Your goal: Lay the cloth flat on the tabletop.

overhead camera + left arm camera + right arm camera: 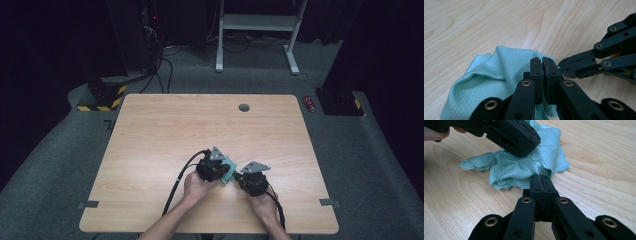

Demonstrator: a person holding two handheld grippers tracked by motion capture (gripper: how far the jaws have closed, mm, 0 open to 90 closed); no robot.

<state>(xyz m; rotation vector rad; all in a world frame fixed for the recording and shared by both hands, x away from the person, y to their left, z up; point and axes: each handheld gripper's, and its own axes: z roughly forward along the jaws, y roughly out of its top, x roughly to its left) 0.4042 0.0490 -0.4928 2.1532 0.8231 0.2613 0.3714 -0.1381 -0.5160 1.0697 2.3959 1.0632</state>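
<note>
- Left gripper (pixel 541 60): jaws pressed together with a fold of the cloth (pixel 499 77) pinched between them; teal fabric shows below the pads.
- Right gripper (pixel 540 177): jaws fully together at the cloth's scalloped edge (pixel 544 167); whether any fabric is caught I cannot tell.
- The cloth lies crumpled on the table (pixel 165 130), near the person's edge, between the two grippers.
- Risk: if the right jaws have missed the hem, a pull apart would leave the cloth hanging from the left grip alone.
- Risk: the grippers sit very close, so they may knock together.
- Far floor: a red can (pixel 309 103), well clear.
</note>
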